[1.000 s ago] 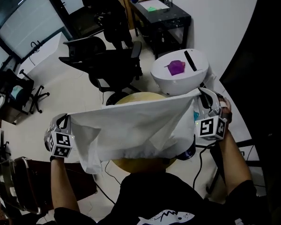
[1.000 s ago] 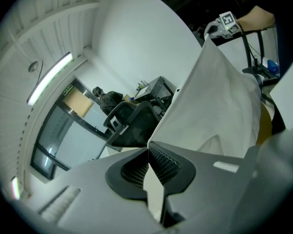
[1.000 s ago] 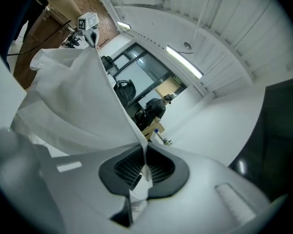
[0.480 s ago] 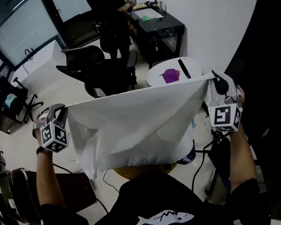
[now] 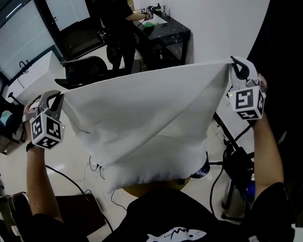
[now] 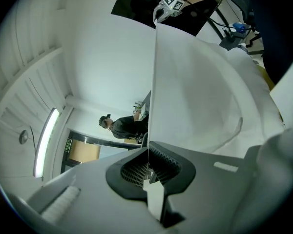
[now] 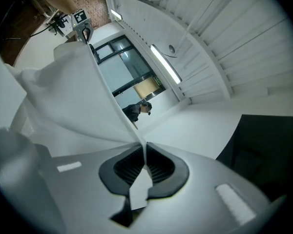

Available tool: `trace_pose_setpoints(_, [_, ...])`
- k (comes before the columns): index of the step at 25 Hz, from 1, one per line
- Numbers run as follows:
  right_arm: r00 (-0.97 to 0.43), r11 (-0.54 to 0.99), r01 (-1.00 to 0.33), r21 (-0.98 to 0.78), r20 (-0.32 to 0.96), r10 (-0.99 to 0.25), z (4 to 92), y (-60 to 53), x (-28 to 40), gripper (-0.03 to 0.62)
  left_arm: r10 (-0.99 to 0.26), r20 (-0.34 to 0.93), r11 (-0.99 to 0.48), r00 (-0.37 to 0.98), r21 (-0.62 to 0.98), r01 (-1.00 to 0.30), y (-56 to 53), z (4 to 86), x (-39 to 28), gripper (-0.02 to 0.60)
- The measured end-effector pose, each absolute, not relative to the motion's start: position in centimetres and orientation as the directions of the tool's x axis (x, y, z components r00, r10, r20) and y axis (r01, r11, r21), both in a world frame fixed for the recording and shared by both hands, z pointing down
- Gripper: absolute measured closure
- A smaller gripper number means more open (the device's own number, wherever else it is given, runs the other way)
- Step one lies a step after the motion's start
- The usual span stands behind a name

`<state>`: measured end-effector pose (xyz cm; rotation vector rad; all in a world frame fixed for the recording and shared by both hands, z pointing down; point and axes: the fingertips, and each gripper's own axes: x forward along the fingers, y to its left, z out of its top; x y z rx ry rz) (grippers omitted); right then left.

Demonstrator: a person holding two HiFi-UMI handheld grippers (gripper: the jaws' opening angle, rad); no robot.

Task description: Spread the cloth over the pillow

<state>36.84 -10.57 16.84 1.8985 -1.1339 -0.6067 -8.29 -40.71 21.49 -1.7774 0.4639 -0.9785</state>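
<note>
Clamped tight, the left gripper (image 5: 57, 97) pinches one upper corner of the thin white fabric cloth (image 5: 146, 120), and the right gripper (image 5: 236, 64) bites the opposite corner the same way. In each gripper view the jaws meet on a fold of fabric with no gap between them.

The cloth hangs between the two grippers as a high sheet. Its top edge is pulled nearly straight from one to the other, and its lower edge sags loose in front of the person's chest. It looks light and limp, so it should billow, drape and crease rather than hold a shape. It could also slip out of a shallow pinch, which makes the corners the right places to hold, with plenty of fabric inside the jaws.

Below the hanging edge a sliver of a tan rounded pillow (image 5: 141, 189) seems to show, though the sheet hides most of it. By that reading the cloth is above the pillow and not yet laid on it. Lowering both corners level should lay it flat.
</note>
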Motion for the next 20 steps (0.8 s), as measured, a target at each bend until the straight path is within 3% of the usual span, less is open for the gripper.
trace_pose_setpoints(20, [0.572, -0.202, -0.5, 0.842, 0.146, -0.807, 17.4, -14.9, 43.5, 0.583, -0.681, 0.401, -0.401, 0.612, -0.904, 0.147, -46.5, 20.3, -1.4, 0.581])
